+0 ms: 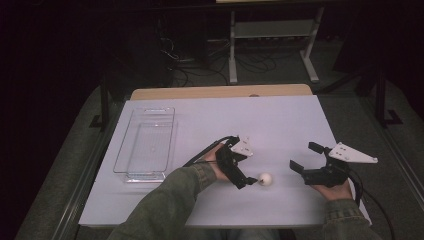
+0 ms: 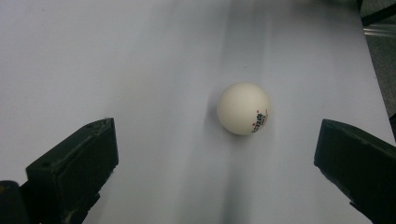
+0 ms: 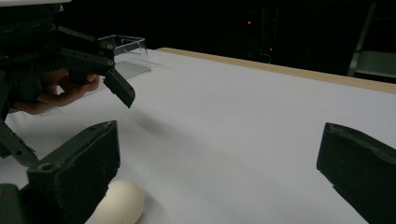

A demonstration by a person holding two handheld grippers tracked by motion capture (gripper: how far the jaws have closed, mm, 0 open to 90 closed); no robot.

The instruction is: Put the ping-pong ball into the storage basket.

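high view: left gripper jaws apart, white ball on the table just off its tips; right gripper jaws apart, well clear.
left gripper view: ball ahead, between jaws, nearer the right one, untouched.
right gripper view: ball partly behind the left jaw.

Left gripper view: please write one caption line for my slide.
Open left gripper hovering over a small white ball with printed marks, lying apart from both jaws on the white table.
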